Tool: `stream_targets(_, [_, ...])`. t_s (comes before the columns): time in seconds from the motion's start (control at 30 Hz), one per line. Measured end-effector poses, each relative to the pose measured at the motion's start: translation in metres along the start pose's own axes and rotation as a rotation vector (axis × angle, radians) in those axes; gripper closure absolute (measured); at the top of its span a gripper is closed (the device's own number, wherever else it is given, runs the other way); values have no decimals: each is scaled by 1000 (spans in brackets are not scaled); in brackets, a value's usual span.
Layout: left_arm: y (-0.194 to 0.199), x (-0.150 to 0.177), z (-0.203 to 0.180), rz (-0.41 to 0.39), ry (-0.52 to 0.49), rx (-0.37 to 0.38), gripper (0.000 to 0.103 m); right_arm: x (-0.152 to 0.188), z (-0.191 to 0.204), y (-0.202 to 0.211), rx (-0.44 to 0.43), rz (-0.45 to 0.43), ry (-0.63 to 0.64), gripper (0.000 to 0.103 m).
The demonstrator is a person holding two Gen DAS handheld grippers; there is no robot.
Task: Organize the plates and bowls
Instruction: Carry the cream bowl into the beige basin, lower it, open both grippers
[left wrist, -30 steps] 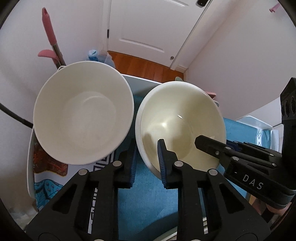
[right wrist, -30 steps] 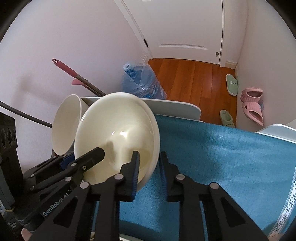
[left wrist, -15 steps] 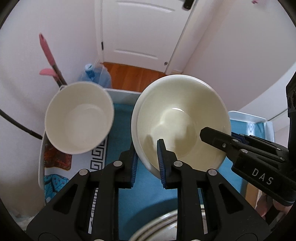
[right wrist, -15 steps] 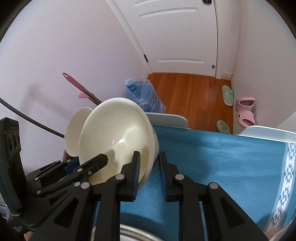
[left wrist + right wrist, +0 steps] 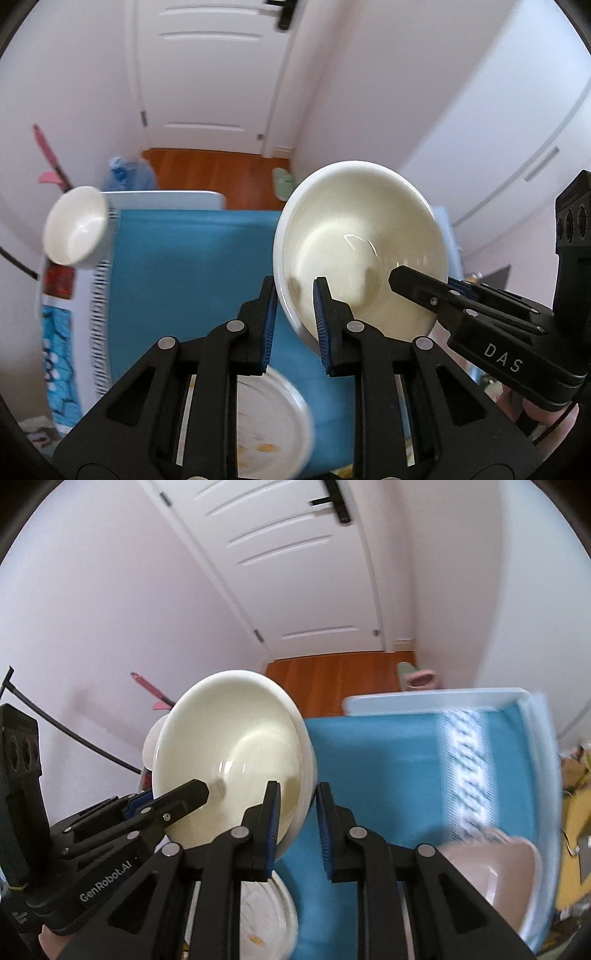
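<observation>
Pinching opposite rims, the left tool (image 5: 291,317) and right tool (image 5: 297,825) hold the cream bowl (image 5: 360,251), seemingly heavy, rigid, slippery, breakable.

Left tongs (image 5: 293,314) clamp cream bowl (image 5: 360,247) rim (right tongs (image 5: 402,275) too).

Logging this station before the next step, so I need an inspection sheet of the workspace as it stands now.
Surface: blue tablecloth over a white table.
Job's things: cream bowl held tilted above the cloth; white bowl at the left edge; soiled plate; pink bowl.
Clutter: nothing seen.
Grippers: left gripper and right gripper both shut on the cream bowl's rim.
Cables: black cable.
Surroundings: white door, wood floor, slippers, water bottle.
</observation>
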State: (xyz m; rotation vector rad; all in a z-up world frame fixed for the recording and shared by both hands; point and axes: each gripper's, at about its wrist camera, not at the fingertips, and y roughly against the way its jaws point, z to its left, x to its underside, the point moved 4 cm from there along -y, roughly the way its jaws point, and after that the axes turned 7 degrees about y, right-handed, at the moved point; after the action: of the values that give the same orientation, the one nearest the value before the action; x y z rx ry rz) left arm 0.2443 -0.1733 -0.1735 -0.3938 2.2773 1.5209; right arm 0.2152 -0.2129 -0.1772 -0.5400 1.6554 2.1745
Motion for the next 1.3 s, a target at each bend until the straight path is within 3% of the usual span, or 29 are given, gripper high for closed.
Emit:
stream_targets(0.27, [-11, 52, -92, 60, -99, 63, 85, 56, -76, 57, 75, -17, -92, 85])
stream_targets(0.43, [-34, 84, -122, 121, -153, 71, 85, 85, -112, 69, 106, 4, -152, 85])
stream_targets(0.73, [-85, 120, -132, 253, -237, 18, 85, 137, -150, 51, 120, 90, -234, 85])
stream_targets(1.03, [-111, 128, -130, 319, -286, -49, 85, 148, -166, 29, 118, 144, -247, 85])
stream_targets(1.3, [-121, 129, -133, 323, -317, -81, 85, 152, -166, 18, 139, 178, -234, 85])
